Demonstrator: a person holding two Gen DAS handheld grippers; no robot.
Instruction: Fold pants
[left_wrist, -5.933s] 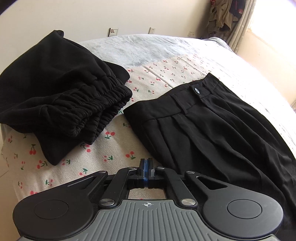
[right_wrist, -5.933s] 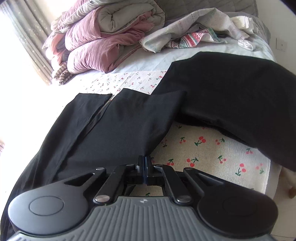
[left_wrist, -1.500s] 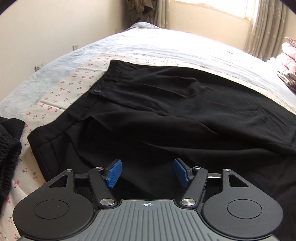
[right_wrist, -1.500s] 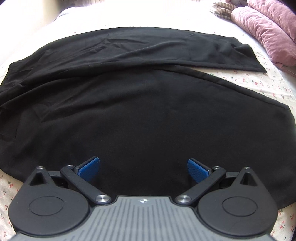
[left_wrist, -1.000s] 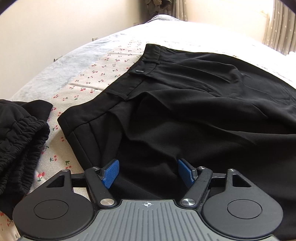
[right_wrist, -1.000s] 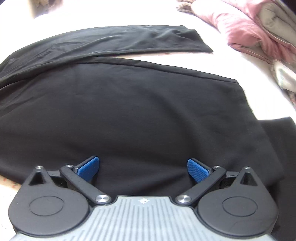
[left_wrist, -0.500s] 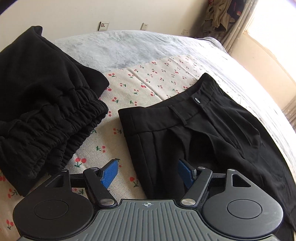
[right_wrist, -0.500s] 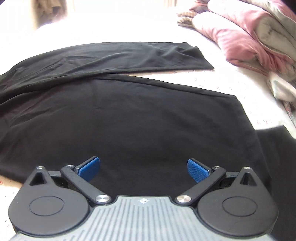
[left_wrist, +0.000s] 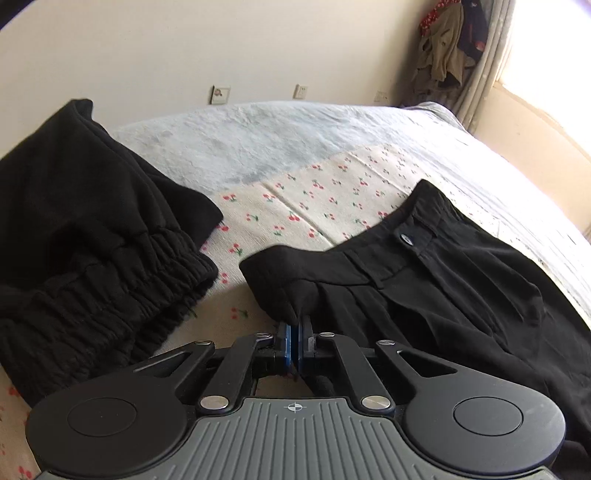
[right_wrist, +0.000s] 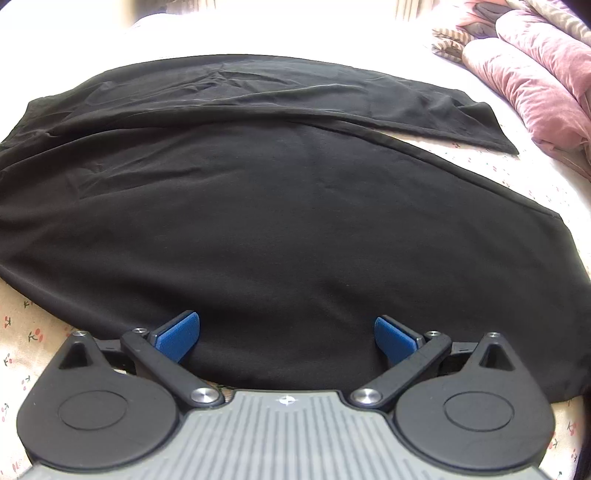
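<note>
Black dress pants (left_wrist: 424, 295) lie flat on the bed, waistband and button (left_wrist: 406, 239) to the right in the left wrist view. My left gripper (left_wrist: 294, 332) is closing on the near corner of the waistband. Its blue pads are pressed together with a pinch of fabric between them, and that corner is pulled up a little. In the right wrist view the two legs (right_wrist: 295, 221) spread out flat, hems toward the right. My right gripper (right_wrist: 284, 328) hovers low over the near leg, wide open with only flat cloth beneath.
A second black garment with an elastic waistband (left_wrist: 92, 258) lies bunched to the left of the pants. The bed has a cherry-print sheet (left_wrist: 295, 206) and a pale blue blanket (left_wrist: 258, 136). Pink and grey quilts (right_wrist: 535, 74) are piled beyond the hems. Clothes hang by the curtain (left_wrist: 443, 48).
The left jaws went from wide open to shut on the waistband corner, which now bunches upward. The right gripper drifted along the leg and stayed open.
</note>
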